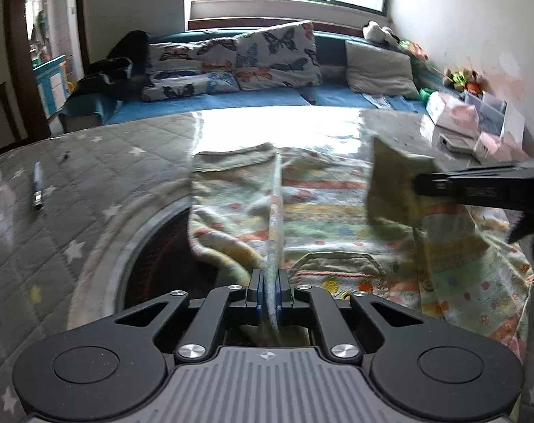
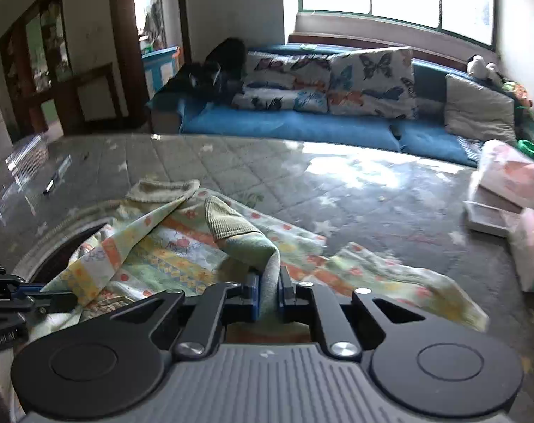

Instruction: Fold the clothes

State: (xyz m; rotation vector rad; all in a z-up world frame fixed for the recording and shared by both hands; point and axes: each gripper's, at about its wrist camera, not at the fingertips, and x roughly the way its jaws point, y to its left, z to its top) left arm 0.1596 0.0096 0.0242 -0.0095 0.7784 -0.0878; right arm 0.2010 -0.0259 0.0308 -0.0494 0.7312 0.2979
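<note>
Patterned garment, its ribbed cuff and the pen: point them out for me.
patterned garment (image 1: 323, 208): left wrist view, on the striped middle panel lying flat.
ribbed cuff (image 2: 228, 224): right wrist view, on the olive ribbed band above the jaws.
pen (image 1: 37, 185): left wrist view, mid-barrel, on the quilted cover.

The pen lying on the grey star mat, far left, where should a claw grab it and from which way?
Take the pen around the middle of its barrel, coming straight down from above. It lies flat on the mat, pointing away from the camera, so the fingers should close across its narrow width from left and right. Nothing touches it. Both claws are now shut on the patterned garment, so one must let go first.
</note>
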